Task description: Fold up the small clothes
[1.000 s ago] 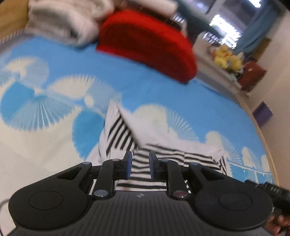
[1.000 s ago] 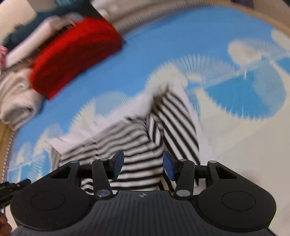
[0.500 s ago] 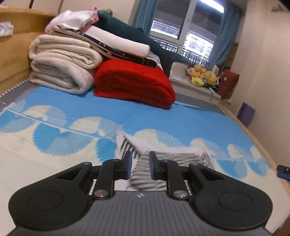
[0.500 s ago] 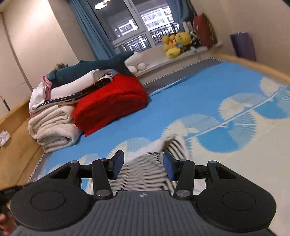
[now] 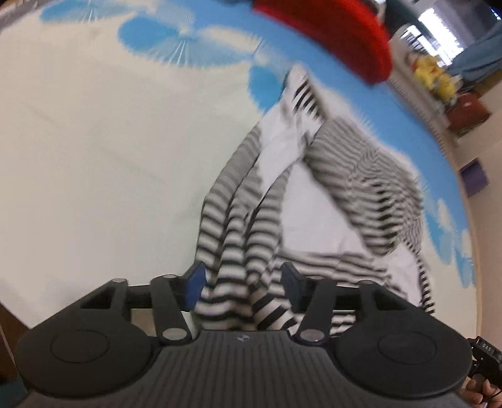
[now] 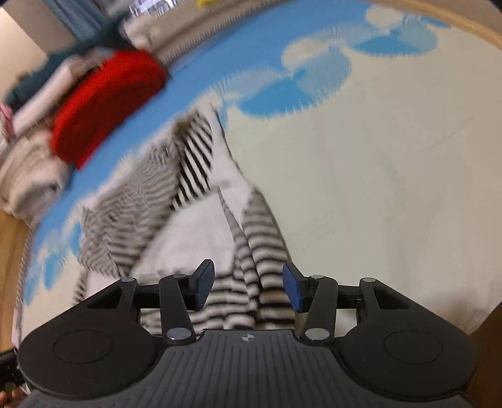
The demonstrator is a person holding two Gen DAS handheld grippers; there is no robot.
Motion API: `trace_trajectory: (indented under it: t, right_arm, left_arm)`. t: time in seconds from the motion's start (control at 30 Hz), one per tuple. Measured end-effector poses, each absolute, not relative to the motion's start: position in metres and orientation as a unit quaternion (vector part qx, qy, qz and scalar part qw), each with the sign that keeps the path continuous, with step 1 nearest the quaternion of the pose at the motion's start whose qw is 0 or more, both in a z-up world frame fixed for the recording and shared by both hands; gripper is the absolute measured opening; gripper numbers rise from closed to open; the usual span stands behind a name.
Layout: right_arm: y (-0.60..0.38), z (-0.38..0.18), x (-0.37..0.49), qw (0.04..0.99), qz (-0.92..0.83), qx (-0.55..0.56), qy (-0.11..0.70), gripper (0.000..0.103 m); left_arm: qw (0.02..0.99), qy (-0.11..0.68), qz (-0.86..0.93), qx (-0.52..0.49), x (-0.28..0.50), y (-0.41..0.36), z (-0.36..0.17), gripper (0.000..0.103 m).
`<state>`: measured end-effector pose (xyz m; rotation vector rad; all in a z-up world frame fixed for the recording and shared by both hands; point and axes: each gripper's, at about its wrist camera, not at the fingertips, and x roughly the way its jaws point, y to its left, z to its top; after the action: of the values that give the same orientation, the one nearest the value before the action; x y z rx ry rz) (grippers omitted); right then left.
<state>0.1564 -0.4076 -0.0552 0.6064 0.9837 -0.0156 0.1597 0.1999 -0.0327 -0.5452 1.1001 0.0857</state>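
I'm seeing my left gripper point(image 5: 243, 287) and right gripper point(image 6: 248, 288) both spread wide, bunched soft black-and-white striped garment point(image 5: 360, 175) lying between the blue pads.

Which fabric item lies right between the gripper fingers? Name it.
The black-and-white striped garment, spread out on the bed under both open grippers; the red folded blanket lies far behind.

Black ribbed tongs point(image 5: 241, 287) with blue pads point(image 5: 195, 284), silver screws.
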Motion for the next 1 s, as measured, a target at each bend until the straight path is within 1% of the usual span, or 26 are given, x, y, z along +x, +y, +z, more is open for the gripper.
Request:
trace_trajectory:
  t: [0.03,0.07,0.13,0.23,0.43,0.53,0.57,0.6,0.63,0.67,0.7,0.73,0.77,0.9,1.0]
  right_arm:
    - [-0.404,-0.062,0.161,0.827,0.001,0.288,0.483,0.055]
    - [-0.402,-0.067,0.162,0.819,0.005,0.287,0.496,0.061]
    - [-0.394,-0.079,0.166,0.805,0.000,0.277,0.525,0.069]
    - [-0.383,-0.097,0.171,0.781,-0.023,0.256,0.569,0.070]
    - [-0.381,-0.108,0.170,0.765,-0.036,0.265,0.586,0.070]
    - [-0.377,-0.116,0.172,0.751,-0.038,0.275,0.599,0.070]
    - [-0.376,-0.118,0.173,0.750,-0.040,0.275,0.600,0.071]
    - [-0.372,-0.118,0.174,0.751,-0.040,0.270,0.601,0.072]
    - [-0.369,-0.119,0.175,0.753,-0.039,0.262,0.602,0.071]
    - [-0.366,-0.118,0.176,0.755,-0.039,0.255,0.603,0.066]
    - [-0.364,-0.117,0.176,0.758,-0.038,0.248,0.602,0.057]
    - [-0.362,-0.116,0.176,0.763,-0.031,0.245,0.598,0.026]
    - [-0.362,-0.114,0.176,0.764,-0.017,0.254,0.592,0.009]
    - [-0.379,-0.096,0.168,0.784,0.005,0.299,0.544,0.007]
    - [-0.405,-0.079,0.154,0.800,0.009,0.339,0.495,0.006]
  left_arm:
    - [0.808,0.525,0.046,-0.262,0.162,0.201,-0.039,0.068]
    - [0.800,0.533,0.054,-0.270,0.163,0.202,-0.045,0.069]
    - [0.784,0.548,0.070,-0.282,0.166,0.203,-0.056,0.070]
    - [0.762,0.566,0.091,-0.300,0.168,0.204,-0.068,0.070]
    - [0.741,0.573,0.106,-0.333,0.173,0.208,-0.081,0.070]
    - [0.736,0.583,0.109,-0.326,0.175,0.205,-0.087,0.067]
    - [0.739,0.586,0.105,-0.315,0.176,0.202,-0.087,0.064]
    - [0.745,0.587,0.099,-0.302,0.176,0.199,-0.086,0.049]
    - [0.750,0.587,0.094,-0.290,0.176,0.196,-0.085,0.033]
    - [0.755,0.584,0.085,-0.286,0.174,0.194,-0.083,0.024]
    - [0.759,0.579,0.072,-0.289,0.173,0.193,-0.082,0.007]
    - [0.764,0.573,0.058,-0.291,0.172,0.193,-0.078,0.007]
    - [0.774,0.564,0.049,-0.284,0.170,0.191,-0.073,0.006]
    - [0.803,0.529,0.012,-0.273,0.155,0.189,-0.050,0.006]
    - [0.808,0.505,-0.023,-0.303,0.139,0.193,-0.037,0.006]
